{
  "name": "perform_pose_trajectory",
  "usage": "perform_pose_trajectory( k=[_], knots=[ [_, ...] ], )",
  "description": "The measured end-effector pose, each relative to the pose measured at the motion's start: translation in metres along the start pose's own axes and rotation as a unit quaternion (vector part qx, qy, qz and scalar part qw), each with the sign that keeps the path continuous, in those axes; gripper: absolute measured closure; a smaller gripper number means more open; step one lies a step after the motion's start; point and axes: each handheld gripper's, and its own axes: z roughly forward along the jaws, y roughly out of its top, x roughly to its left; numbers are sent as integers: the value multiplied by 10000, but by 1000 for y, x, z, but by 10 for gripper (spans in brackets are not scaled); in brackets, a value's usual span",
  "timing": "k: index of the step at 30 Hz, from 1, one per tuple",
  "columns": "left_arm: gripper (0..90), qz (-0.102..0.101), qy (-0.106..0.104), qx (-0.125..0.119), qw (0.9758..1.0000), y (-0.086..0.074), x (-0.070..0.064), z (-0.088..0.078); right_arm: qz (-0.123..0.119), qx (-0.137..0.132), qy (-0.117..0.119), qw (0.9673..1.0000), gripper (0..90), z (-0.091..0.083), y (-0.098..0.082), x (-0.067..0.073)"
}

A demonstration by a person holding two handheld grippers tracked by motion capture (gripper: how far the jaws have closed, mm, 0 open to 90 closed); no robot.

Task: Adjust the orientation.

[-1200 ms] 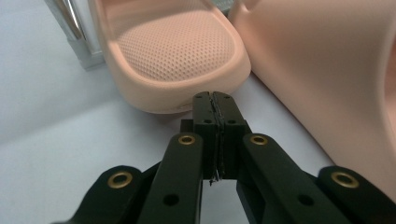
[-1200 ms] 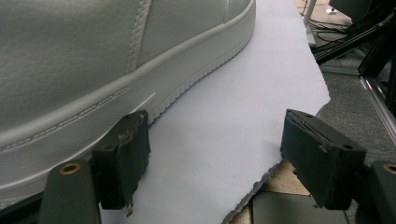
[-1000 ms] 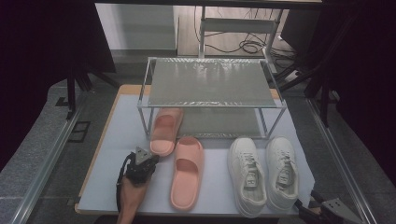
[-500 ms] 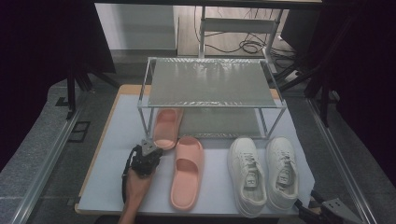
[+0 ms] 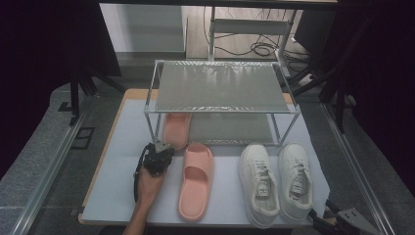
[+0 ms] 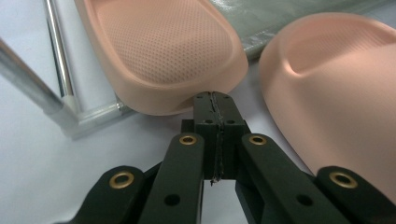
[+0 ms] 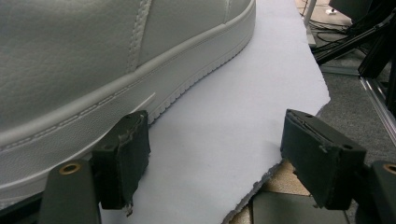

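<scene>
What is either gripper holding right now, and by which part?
Nothing. The left gripper is shut on air, tips at the heel of the pink slipper under the rack. The right gripper is open beside the white sneaker.

Just ahead of the left gripper (image 5: 157, 155) lies one slipper (image 5: 176, 128) under the rack (image 5: 220, 88); another slipper (image 5: 195, 186) lies to its right.

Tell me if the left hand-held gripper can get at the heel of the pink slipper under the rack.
Probably yes. The left hand-held gripper sits with its shut tips right at the heel of the pink slipper, nothing between them. The rack leg stands off to the side. The jaws must open first.
</scene>
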Motion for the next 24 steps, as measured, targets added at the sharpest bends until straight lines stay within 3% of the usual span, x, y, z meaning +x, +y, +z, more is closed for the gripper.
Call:
perform_pose_trajectory(
  k=[8,15,24],
  knots=[
    [896,-88,130,17,9999,9,4,13,-1,-1,1,10000,238,0,0,0],
    [896,4,163,93,9998,14,8,24,-3,-4,2,10000,238,0,0,0],
    [894,-105,187,52,9998,16,9,31,3,-21,2,10000,238,0,0,0]
  ],
)
